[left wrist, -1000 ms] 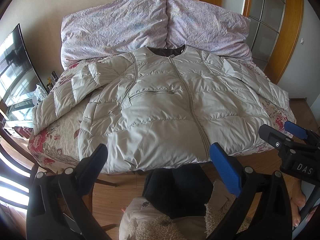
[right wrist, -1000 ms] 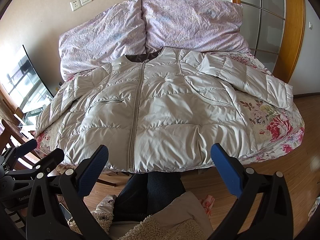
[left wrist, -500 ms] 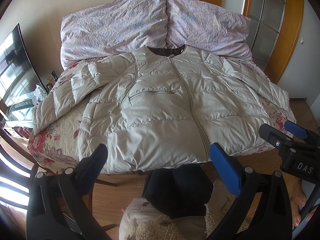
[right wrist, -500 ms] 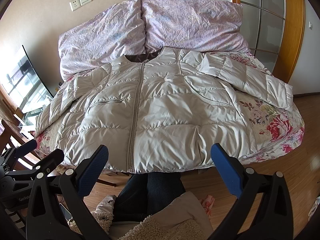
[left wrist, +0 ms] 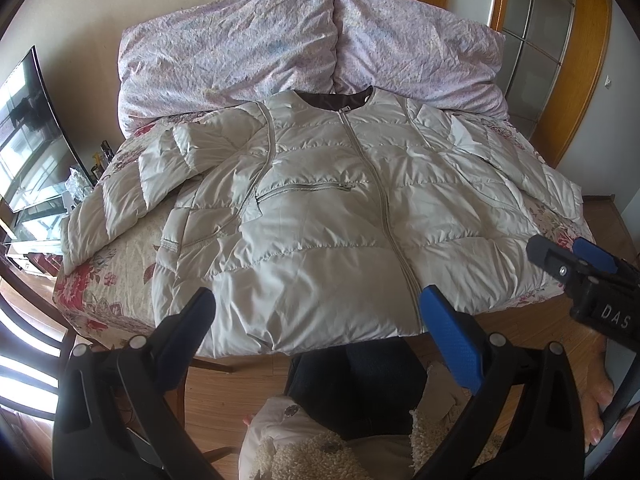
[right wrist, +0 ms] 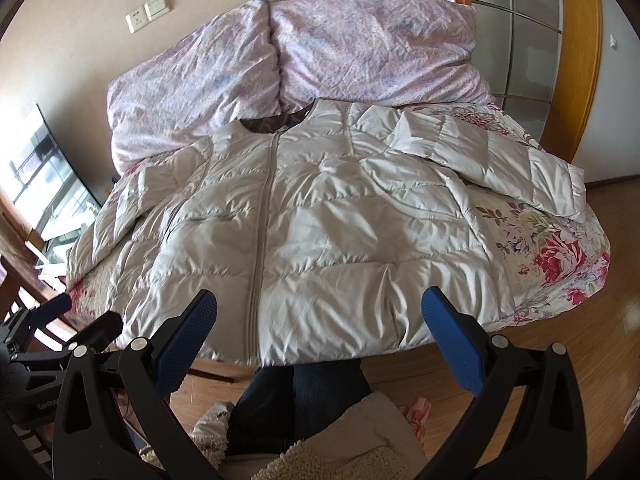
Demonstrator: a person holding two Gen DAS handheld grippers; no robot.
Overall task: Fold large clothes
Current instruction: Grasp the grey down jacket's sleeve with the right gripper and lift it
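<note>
Two lilac pillows (left wrist: 312,44) lean against the wall at the head of the bed (right wrist: 560,256), touching each other, and the jacket's collar lies just below them. To my left a dark television screen (left wrist: 28,132) stands beside the bed, with a chair back (left wrist: 24,344) near my left side. To my right a wood-framed door (right wrist: 560,60) rises behind the bed's far corner. My own legs in dark jeans (right wrist: 304,396) sit between me and the bed edge, over the wooden floor (right wrist: 600,360).

The pale puffer jacket (left wrist: 320,216) lies flat on the flowered bedspread, front up, zipped, sleeves spread to both sides, its hem hanging just over the near edge of the bed.

My left gripper (left wrist: 316,332) hovers in front of that hem, jaws spread wide, holding nothing and apart from the fabric. My right gripper (right wrist: 320,332) does the same, wide and empty, with the hem showing between its blue pads (right wrist: 452,344).
</note>
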